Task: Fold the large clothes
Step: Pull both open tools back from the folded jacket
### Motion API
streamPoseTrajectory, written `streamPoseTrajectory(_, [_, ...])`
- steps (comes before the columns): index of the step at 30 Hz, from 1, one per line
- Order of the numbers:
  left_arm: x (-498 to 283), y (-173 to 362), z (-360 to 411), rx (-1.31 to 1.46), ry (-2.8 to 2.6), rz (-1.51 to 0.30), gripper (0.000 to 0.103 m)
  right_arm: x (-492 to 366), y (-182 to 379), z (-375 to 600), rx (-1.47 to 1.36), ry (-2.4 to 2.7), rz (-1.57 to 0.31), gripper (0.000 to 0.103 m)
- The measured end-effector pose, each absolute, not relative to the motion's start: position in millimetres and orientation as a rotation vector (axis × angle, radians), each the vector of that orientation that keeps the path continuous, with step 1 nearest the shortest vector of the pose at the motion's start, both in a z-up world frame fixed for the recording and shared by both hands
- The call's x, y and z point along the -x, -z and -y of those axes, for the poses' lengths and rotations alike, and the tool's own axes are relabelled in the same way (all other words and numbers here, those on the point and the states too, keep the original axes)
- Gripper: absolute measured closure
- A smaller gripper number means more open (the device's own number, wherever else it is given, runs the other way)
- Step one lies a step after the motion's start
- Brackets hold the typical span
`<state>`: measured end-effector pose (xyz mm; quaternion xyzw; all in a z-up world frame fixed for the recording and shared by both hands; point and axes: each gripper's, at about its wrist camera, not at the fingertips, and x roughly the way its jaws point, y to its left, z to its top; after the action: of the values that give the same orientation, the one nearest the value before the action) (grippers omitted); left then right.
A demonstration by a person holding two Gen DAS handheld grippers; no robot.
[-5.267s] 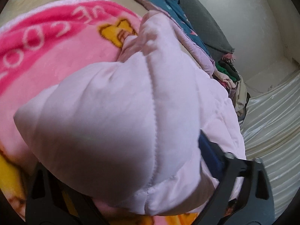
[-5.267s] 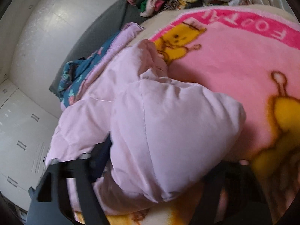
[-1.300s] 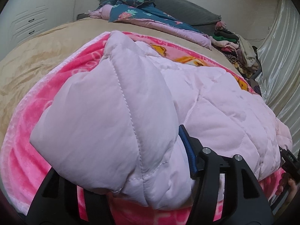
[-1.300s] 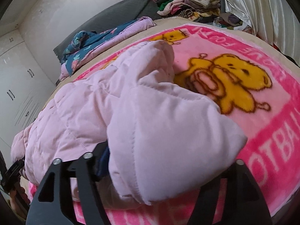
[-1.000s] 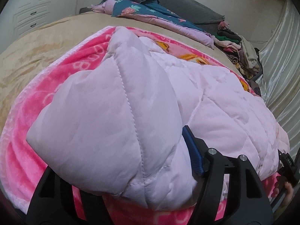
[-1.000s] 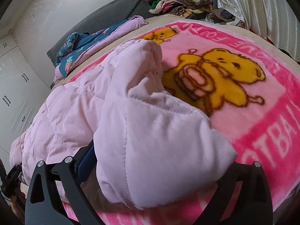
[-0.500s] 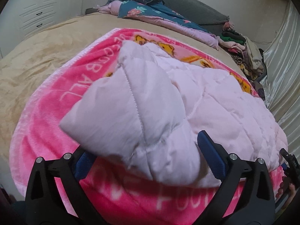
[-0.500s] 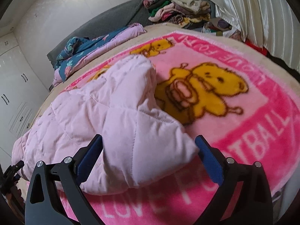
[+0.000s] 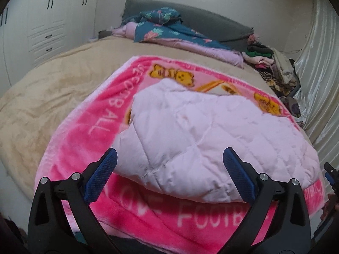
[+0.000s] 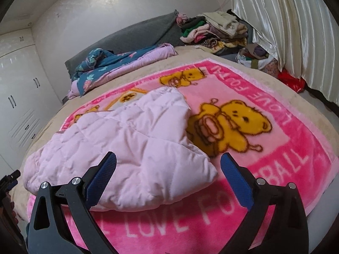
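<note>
Pink bear blanket [image 10: 264, 148] on beige bed [image 9: 53, 89]; floral quilt [image 9: 169, 31] behind.

The jacket [image 9: 211, 139] lies on the blanket [image 9: 89, 139], just ahead of the left gripper's fingers [image 9: 101, 174]. Far past it are a quilt [image 9: 169, 31] and piled clothes [image 9: 273, 63].

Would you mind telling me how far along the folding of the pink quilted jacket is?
Done: the quilted jacket lies doubled over on the pink blanket. In hand: nothing; the left claw and right claw are both open and clear of it. Left: probably another fold, since it looks bulky and uneven.
</note>
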<state>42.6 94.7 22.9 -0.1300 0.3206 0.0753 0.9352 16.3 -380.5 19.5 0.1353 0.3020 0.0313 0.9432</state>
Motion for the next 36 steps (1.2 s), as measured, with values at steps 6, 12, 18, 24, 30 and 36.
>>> streamPoseTrajectory(6, [-33,-40,-83,0.245,-0.133,-0.617,0.009,-1,-41,368,-0.235,-0.095,-0.568,0.004])
streamPoseTrajectory(12, [-22,-47,-71,0.225,-0.11,-0.598,0.009,16,-61,350,-0.167,-0.124,-0.522,0.004])
streamPoseTrajectory(18, [-15,-52,-60,0.208,-0.087,-0.58,0.009,29,-71,335,-0.119,-0.145,-0.494,0.004])
streamPoseTrajectory(24, [-8,-50,-46,0.199,-0.061,-0.576,0.009,38,-70,317,-0.08,-0.177,-0.496,0.004])
streamPoseTrajectory(30, [-3,-38,-28,0.176,-0.036,-0.593,0.009,50,-60,299,-0.024,-0.162,-0.489,0.004])
streamPoseTrajectory(36, [0,-22,-12,0.166,-0.015,-0.613,0.009,58,-41,284,0.003,-0.169,-0.517,0.004])
